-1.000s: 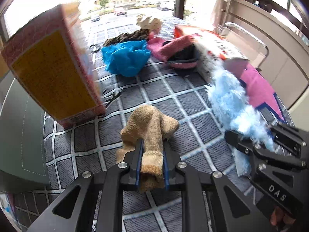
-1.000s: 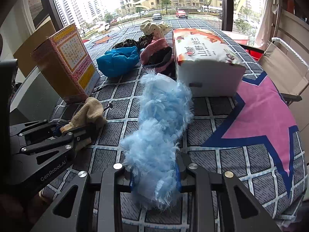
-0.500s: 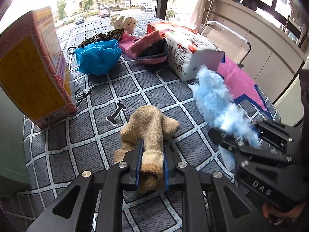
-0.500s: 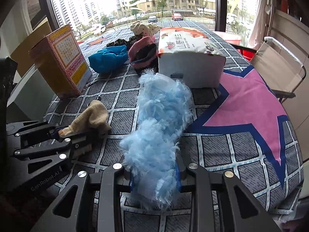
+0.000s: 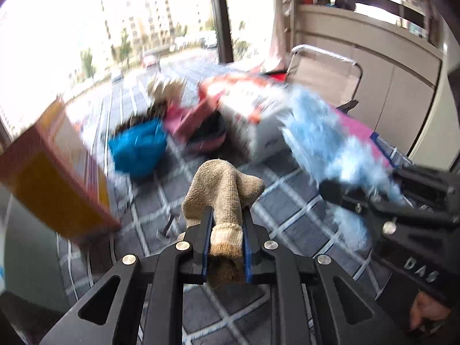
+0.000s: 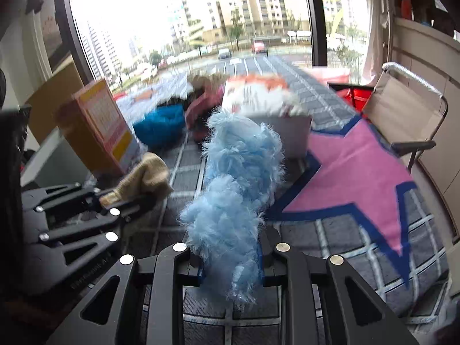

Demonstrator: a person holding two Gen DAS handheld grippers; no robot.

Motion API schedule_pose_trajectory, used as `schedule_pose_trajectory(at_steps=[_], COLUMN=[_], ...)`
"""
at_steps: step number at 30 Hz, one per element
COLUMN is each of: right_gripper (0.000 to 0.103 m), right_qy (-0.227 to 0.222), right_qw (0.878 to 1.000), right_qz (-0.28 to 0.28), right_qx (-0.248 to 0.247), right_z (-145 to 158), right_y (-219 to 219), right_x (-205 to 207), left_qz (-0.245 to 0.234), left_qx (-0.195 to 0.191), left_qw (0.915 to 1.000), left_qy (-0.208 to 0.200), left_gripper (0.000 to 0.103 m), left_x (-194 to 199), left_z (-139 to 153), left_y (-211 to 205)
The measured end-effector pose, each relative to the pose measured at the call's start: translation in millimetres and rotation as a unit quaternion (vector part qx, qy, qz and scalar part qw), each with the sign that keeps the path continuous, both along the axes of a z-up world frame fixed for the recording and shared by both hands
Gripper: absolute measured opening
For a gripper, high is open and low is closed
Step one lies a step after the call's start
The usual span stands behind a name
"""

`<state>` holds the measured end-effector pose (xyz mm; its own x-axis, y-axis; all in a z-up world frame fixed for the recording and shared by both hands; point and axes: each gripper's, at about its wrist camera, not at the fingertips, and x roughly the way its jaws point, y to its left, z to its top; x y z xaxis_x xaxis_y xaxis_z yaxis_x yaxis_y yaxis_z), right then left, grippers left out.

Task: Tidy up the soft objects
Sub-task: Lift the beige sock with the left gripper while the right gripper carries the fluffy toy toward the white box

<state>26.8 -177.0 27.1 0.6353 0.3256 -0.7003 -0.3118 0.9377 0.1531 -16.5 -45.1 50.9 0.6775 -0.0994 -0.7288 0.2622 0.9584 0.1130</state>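
A tan knitted sock (image 5: 224, 184) hangs above the checked cloth, and my left gripper (image 5: 225, 215) is shut on its cuff. My right gripper (image 6: 231, 247) grips a fluffy light-blue sock (image 6: 238, 166), and its jaws are closing tighter on the fluff. Both soft pieces stick out forward past the fingers. In the left wrist view the right gripper (image 5: 373, 198) stands close on the right with the blue fluff (image 5: 330, 138). In the right wrist view the left gripper (image 6: 115, 198) sits low on the left with the tan sock (image 6: 146, 175).
A yellow and red box (image 6: 97, 126) stands at the left. Behind lie a blue cloth (image 6: 161, 126), pink and dark soft pieces (image 6: 204, 106) and a white and orange tissue pack (image 6: 267, 100). The cloth carries a pink star (image 6: 359, 178). A folding chair (image 6: 402, 106) stands at the right.
Both grippers have lifted and swung with their socks, which now hang off the cloth. The views tilt up and the background is blurred.
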Motion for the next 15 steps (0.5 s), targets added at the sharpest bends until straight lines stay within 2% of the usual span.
schedule_pose_trajectory(at_steps=[4,9,11,15], right_gripper=[0.026,0.026,0.026,0.026], right_qy=[-0.068,-0.122,-0.141,-0.159], right_qw=[0.997,0.987,0.982,0.977], right_qz=[-0.030,-0.097,-0.111,-0.128], right_qx=[0.009,0.043,0.051,0.061], right_z=[21.3,39.0,46.0,49.7], right_y=[-11.8,-31.4,-34.5,-35.6], right_x=[0.0,31.6,42.4,63.1], left_qz=[-0.012,0.000,0.009,0.022], left_qx=[0.004,-0.024,-0.032,-0.046], left_qw=[0.9984,0.9939,0.9918,0.9907], left_qy=[-0.055,-0.108,-0.124,-0.126], left_gripper=[0.019,0.019,0.019,0.019], left_x=[7.7,34.9,45.4,62.8], left_z=[16.1,40.5,43.9,40.7], left_y=[-16.2,-25.0,-27.5,-27.5])
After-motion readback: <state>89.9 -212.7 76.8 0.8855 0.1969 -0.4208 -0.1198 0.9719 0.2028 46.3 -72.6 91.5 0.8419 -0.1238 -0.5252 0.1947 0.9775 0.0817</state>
